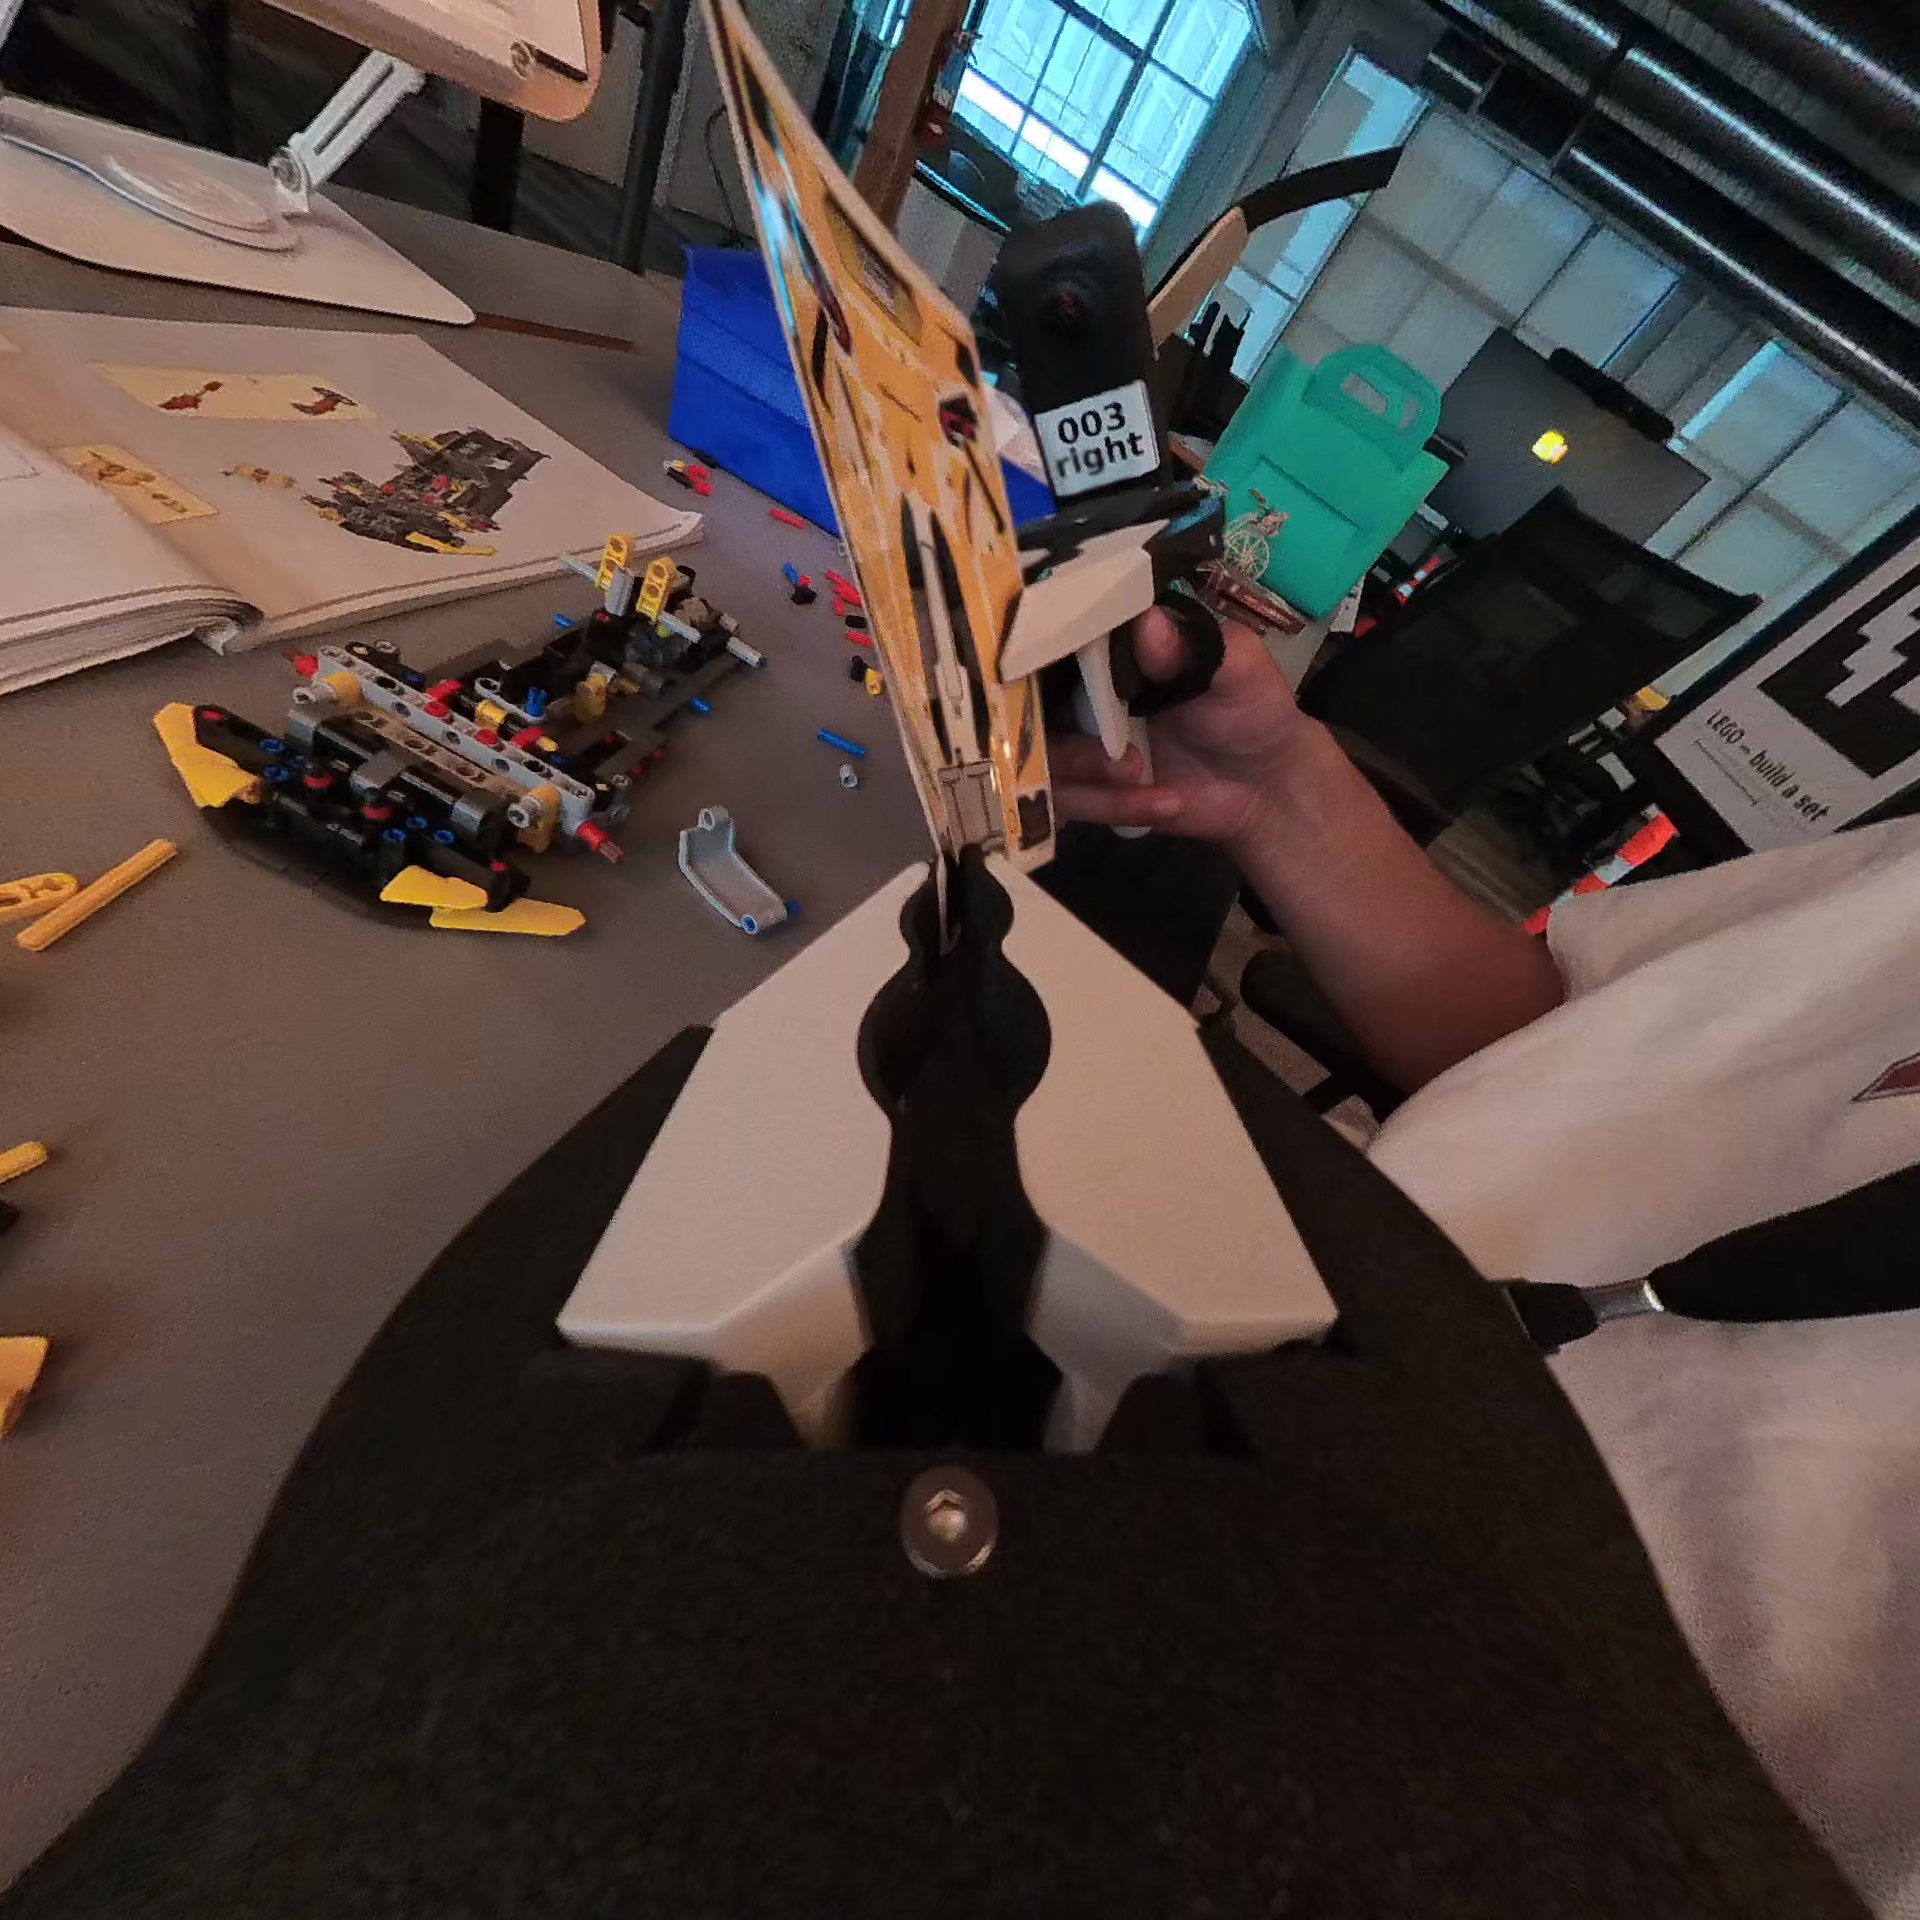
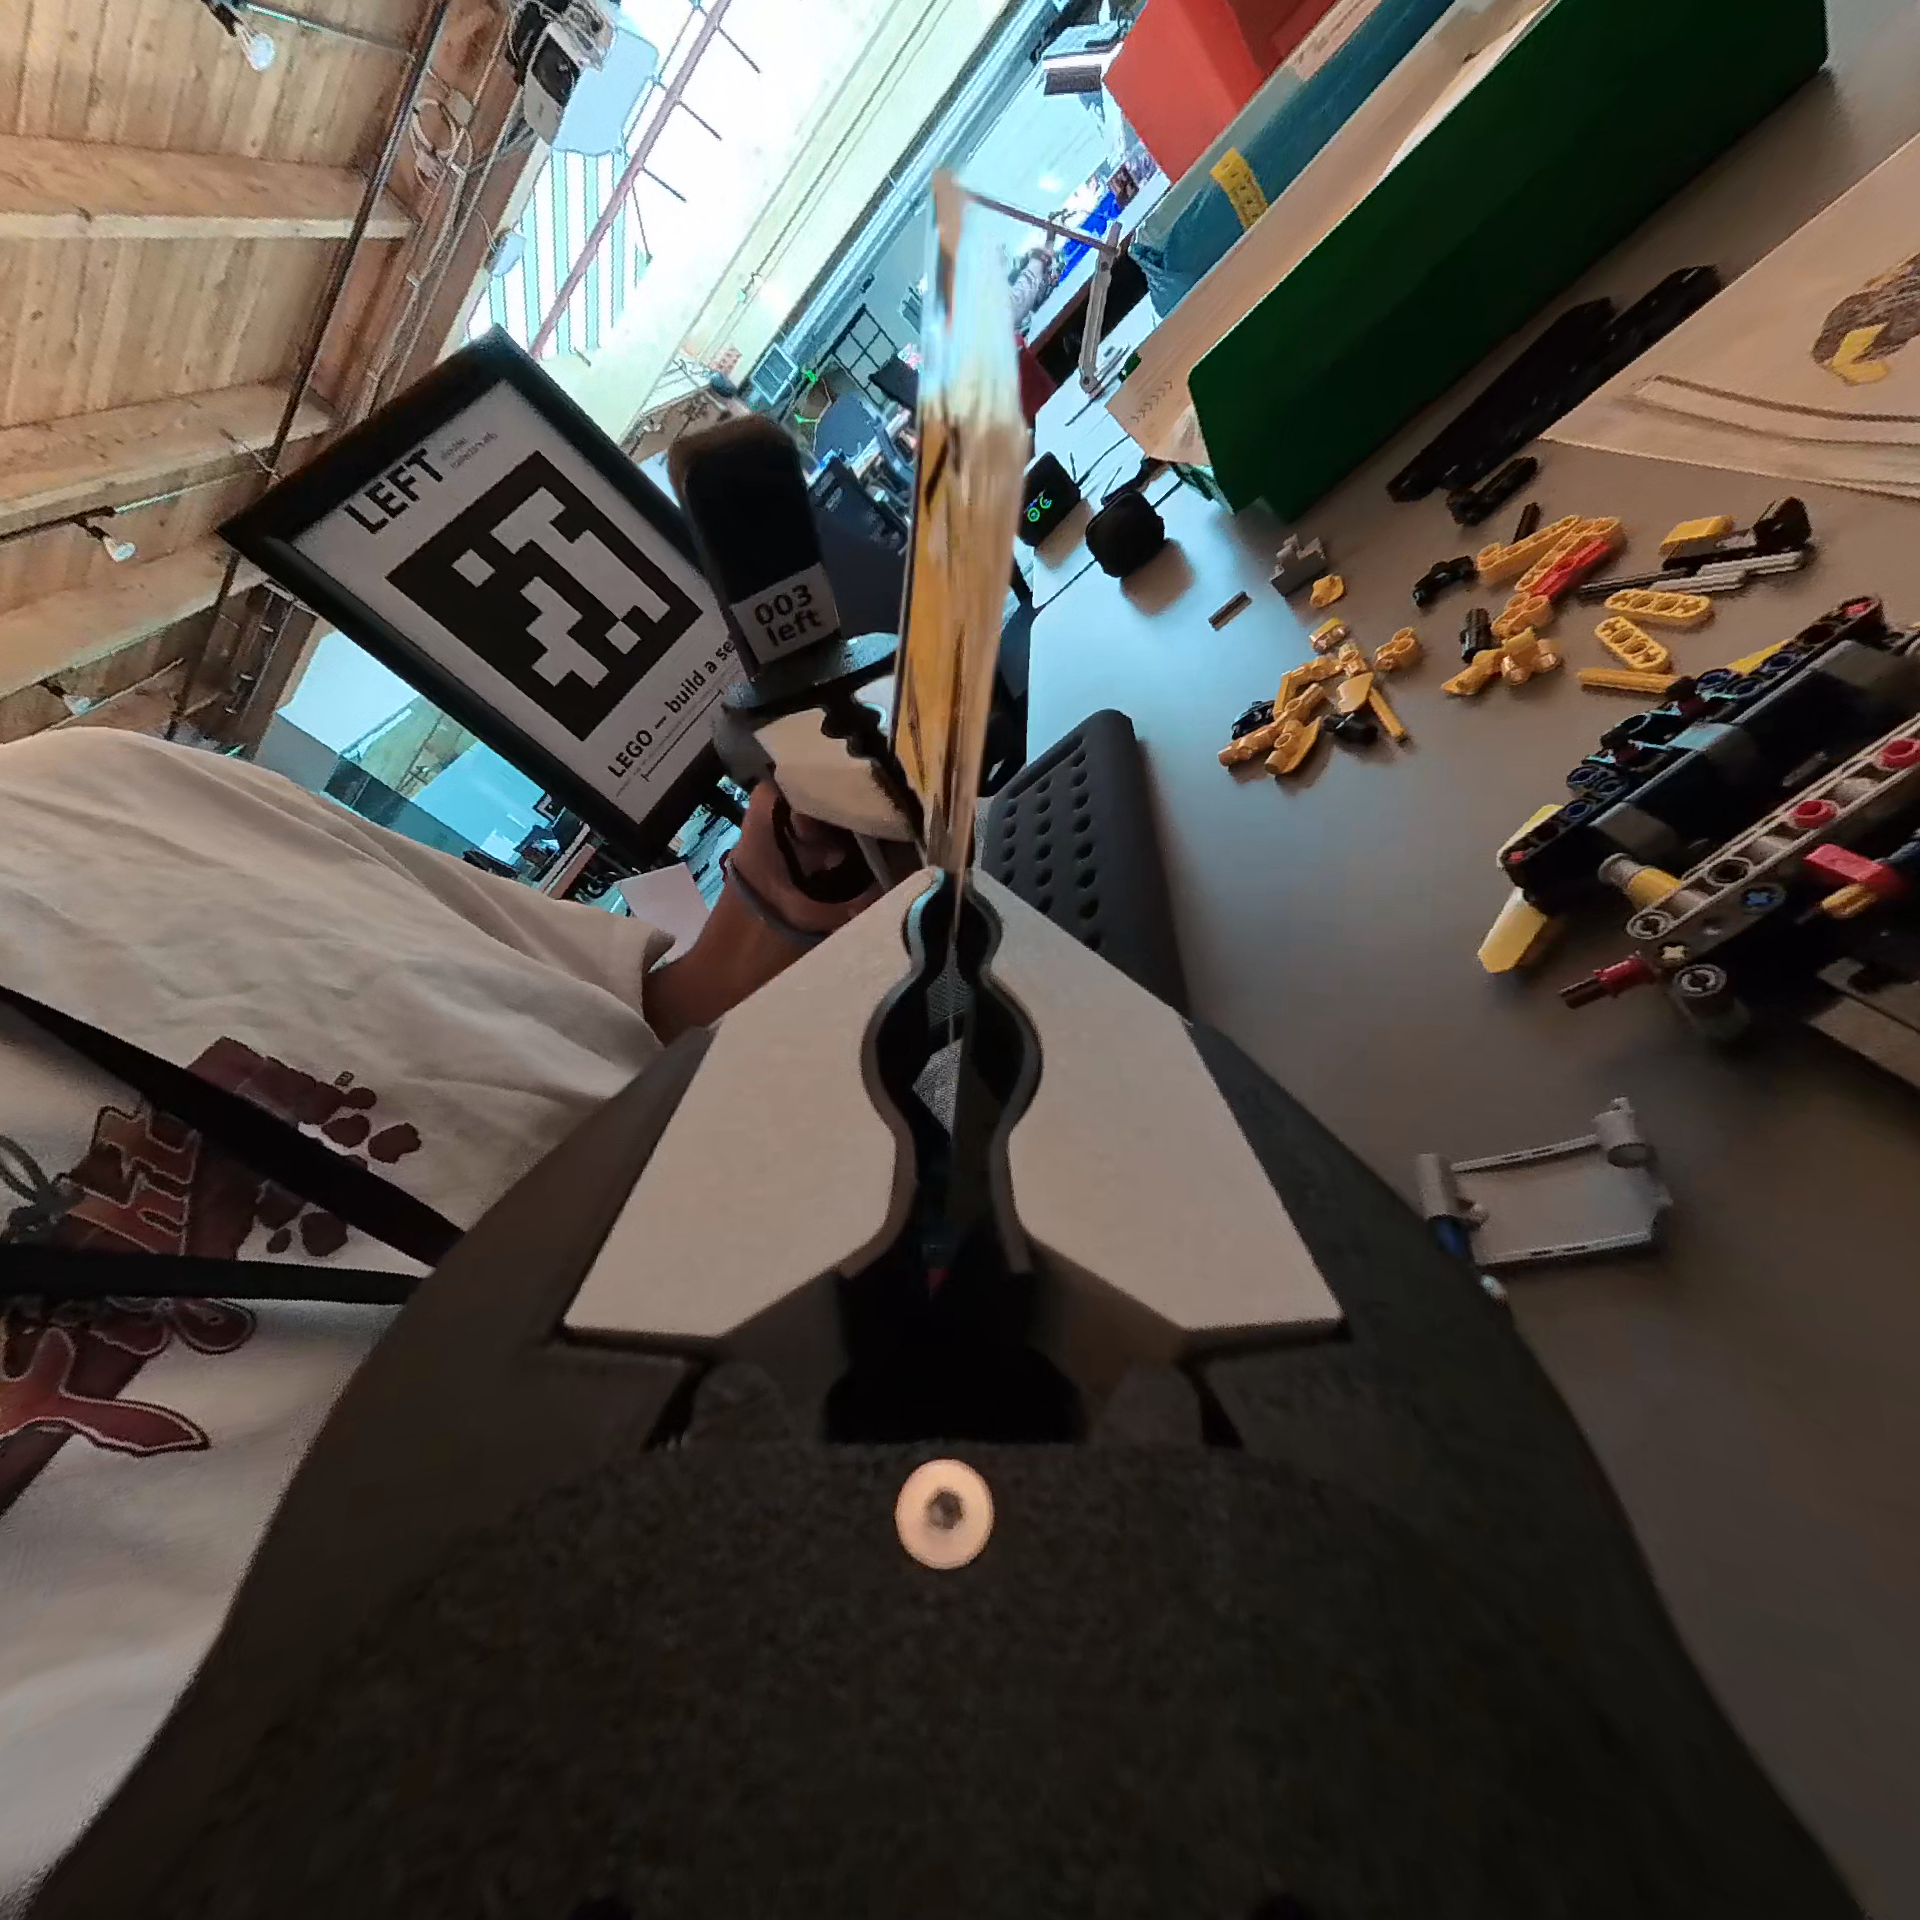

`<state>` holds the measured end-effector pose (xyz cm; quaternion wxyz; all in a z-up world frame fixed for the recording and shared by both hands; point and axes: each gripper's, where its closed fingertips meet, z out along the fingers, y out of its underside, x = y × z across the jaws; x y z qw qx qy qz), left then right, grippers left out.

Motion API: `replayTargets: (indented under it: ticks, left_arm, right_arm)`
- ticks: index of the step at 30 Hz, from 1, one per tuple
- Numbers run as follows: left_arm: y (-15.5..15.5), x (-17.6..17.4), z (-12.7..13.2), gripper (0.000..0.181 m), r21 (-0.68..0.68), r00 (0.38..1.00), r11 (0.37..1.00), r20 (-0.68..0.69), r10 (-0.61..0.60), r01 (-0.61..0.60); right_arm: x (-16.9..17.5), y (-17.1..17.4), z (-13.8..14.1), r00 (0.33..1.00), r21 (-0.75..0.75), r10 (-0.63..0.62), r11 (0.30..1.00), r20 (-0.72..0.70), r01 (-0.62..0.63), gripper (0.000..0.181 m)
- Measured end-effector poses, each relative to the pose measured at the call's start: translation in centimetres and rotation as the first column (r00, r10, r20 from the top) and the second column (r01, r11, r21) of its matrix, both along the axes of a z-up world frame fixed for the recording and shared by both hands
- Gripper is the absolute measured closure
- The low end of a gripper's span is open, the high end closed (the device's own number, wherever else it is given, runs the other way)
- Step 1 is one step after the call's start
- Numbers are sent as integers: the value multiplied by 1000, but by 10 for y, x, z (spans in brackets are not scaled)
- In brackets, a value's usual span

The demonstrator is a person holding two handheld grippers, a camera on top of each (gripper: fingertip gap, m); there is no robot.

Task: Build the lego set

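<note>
A yellow sticker sheet [image 1: 883, 416] is held up in the air above the table edge. My left gripper [image 1: 951, 883] is shut on its bottom corner. My right gripper [image 2: 948, 883] is shut on the sheet's [image 2: 956, 582] side edge, and it also shows in the left wrist view [image 1: 1023, 623] pinching that edge. The left gripper shows in the right wrist view [image 2: 894, 769] at the sheet. The partly built black, grey and yellow lego model [image 1: 447, 748] lies on the grey table [image 1: 260, 1143]; it also shows in the right wrist view [image 2: 1745, 831].
An open instruction book [image 1: 312, 488] lies behind the model, with a blue bin [image 1: 738, 384] beside it. A grey curved panel piece [image 1: 727, 873] lies near the model. Loose yellow parts [image 2: 1507, 634] and a green box [image 2: 1455, 260] sit farther off. A framed sign [image 2: 520, 592] stands by the person. One gripper's finger ends stand about 7 centimeters off the other's.
</note>
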<state>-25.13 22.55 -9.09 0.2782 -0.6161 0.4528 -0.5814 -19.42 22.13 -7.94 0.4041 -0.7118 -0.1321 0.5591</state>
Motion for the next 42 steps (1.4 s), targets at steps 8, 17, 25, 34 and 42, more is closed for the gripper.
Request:
replayTargets:
  ticks: [8, 17, 25, 34, 42]
  left_arm:
    - [7, 5, -23, 181, 155, 998, 987, -43, 36, -29]
    - [40, 34, -14, 181, 122, 999, 992, 25, -23, 20]
    - [46, 41, 21, 181, -43, 936, 983, 314, -159, 181]
    - [77, 60, -7, 181, -194, 989, 979, 145, -28, 56]
    - [64, 71, -11, 181, -223, 991, 967, 83, -104, 120]
  right_arm:
    - [4, 15, -10, 999, 21, -36, 999, -27, 37, 181]
    - [31, 47, 6, 984, 163, -98, 979, -147, 122, 181]
    - [45, 52, 0, 972, 139, -131, 977, -197, 160, 181]
    - [67, 64, -1, 943, 91, -232, 961, -239, 260, 181]
    - [77, 57, 4, 931, 111, -273, 946, -242, 306, 181]
